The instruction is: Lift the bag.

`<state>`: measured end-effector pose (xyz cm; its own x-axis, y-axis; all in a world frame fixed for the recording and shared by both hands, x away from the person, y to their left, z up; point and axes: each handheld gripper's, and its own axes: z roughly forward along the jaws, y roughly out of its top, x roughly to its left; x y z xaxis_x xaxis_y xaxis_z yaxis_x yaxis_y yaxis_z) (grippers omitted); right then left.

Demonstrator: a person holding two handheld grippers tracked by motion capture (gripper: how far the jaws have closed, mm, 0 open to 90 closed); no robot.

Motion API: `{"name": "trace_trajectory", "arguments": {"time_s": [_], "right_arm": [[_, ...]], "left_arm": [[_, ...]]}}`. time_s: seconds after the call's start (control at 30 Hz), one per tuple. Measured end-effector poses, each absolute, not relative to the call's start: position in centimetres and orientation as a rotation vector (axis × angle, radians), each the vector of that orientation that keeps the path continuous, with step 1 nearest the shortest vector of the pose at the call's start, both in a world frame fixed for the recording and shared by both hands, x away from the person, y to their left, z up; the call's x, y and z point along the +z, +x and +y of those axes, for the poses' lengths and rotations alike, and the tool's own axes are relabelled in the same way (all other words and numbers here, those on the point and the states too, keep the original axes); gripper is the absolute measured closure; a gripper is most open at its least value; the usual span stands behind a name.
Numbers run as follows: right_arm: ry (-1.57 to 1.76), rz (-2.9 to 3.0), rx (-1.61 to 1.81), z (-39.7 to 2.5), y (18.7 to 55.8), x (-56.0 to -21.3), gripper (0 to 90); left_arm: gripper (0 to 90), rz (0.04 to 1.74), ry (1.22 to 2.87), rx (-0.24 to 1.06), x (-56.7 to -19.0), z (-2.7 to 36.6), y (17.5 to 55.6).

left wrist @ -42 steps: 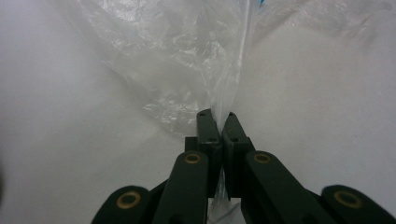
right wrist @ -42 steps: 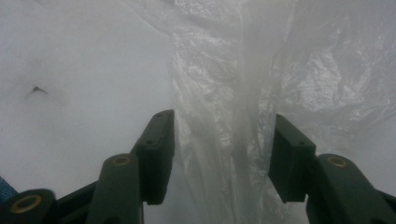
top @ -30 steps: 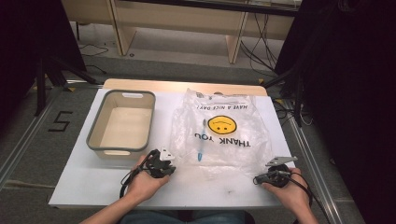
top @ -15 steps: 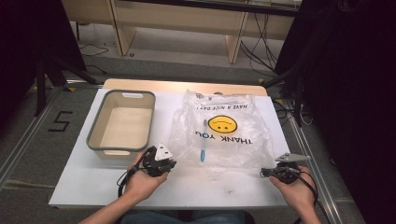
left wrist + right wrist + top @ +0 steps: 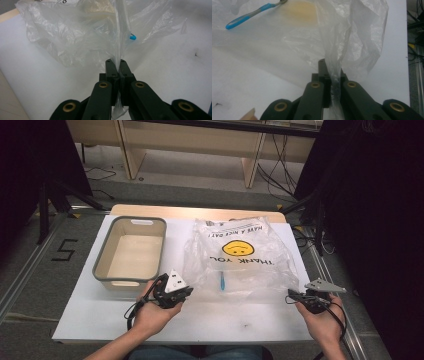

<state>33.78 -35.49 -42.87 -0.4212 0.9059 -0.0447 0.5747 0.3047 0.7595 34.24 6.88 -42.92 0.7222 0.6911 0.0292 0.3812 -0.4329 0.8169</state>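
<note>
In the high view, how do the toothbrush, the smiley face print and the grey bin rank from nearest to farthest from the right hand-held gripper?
1. Toothbrush, inside the plastic bag, to the left of the right hand-held gripper.
2. Smiley face print, farther back on the bag.
3. Grey bin, at the table's left side.

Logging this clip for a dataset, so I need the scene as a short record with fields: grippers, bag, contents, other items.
left gripper: shut on a fold of the plastic bag, near its left corner
right gripper: shut on the bag's right corner
bag: clear, smiley print, lying flat on the white table
contents: blue toothbrush inside the bag
other items: grey-rimmed bin, left of the bag
</note>
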Motion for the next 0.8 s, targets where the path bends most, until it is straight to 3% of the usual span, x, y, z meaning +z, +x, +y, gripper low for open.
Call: {"name": "trace_trajectory", "arguments": {"time_s": [0.8], "right_arm": [[1.296, 1.975, 1.024, -35.4, 33.5, -41.3, 90.0]], "left_arm": [[89.1, 0.757, 1.931, 0.549, -39.5, 7.9, 34.5]]}}
